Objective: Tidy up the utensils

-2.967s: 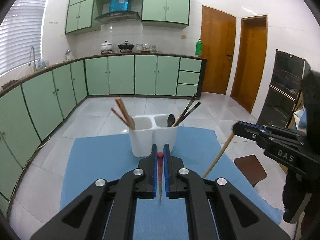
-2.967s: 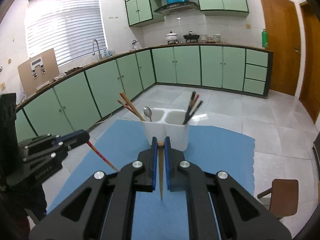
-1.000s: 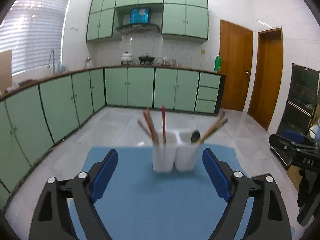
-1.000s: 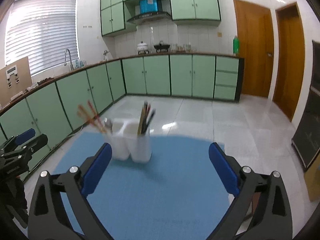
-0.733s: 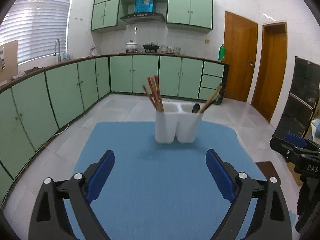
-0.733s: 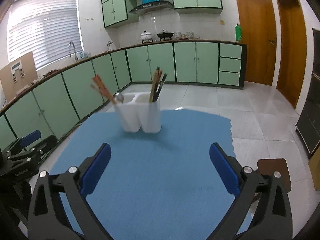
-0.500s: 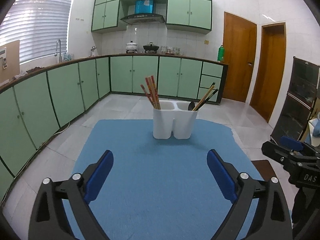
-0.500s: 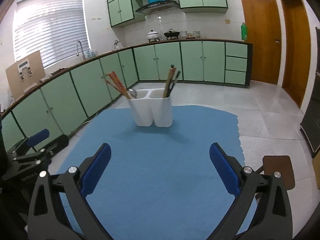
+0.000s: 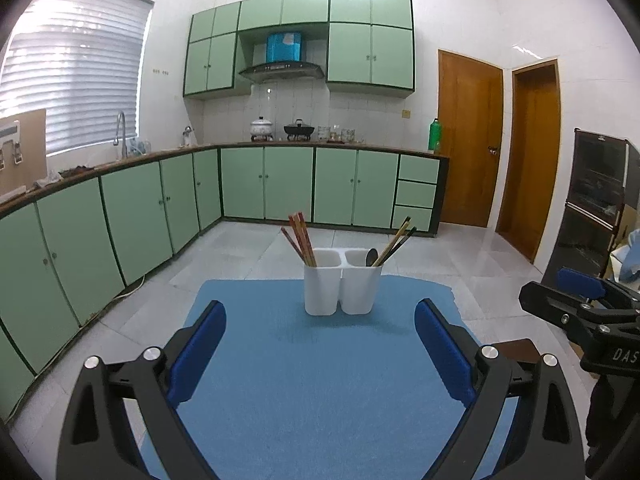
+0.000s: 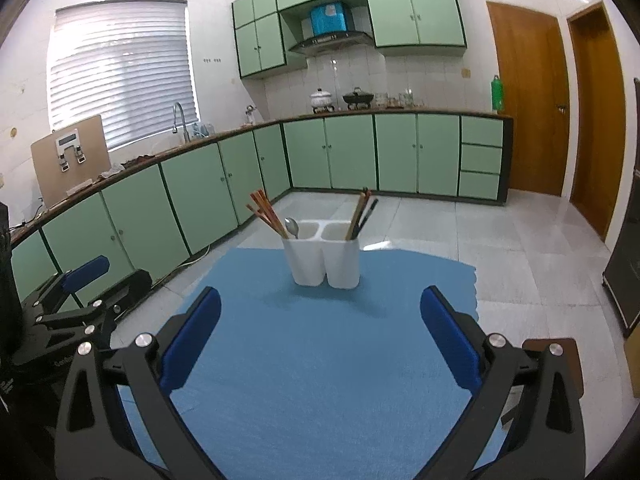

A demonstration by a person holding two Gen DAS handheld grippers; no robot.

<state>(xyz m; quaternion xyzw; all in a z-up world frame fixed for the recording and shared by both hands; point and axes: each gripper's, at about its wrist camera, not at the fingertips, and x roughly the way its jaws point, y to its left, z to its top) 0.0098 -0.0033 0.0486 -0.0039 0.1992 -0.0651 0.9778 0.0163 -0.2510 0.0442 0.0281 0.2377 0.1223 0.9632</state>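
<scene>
Two compartments make up the white utensil holder (image 9: 342, 284), which stands upright near the far edge of the blue mat (image 9: 320, 380) covering our bench. In its left compartment we count about four reddish chopsticks (image 9: 299, 238) leaning left; in the right, a dark-looking spoon (image 9: 372, 257) and two or three darker chopsticks (image 9: 396, 240) leaning right, though the exact sticks are hard to separate. The right wrist view puts the spoon (image 10: 292, 227) beside the reddish sticks instead, so we cannot tell which compartment holds it.

We see no loose utensil left on the mat, so the sorting looks finished to us.

Our left tool (image 9: 320, 344) has its jaws spread wide with nothing between them, well apart from the holder. Our right tool (image 10: 320, 338) is equally wide and empty.

The risk we judge from here: the holder is tall and top-heavy with leaning sticks, so a careless sweep of either tool could tip it or scatter the chopsticks.
</scene>
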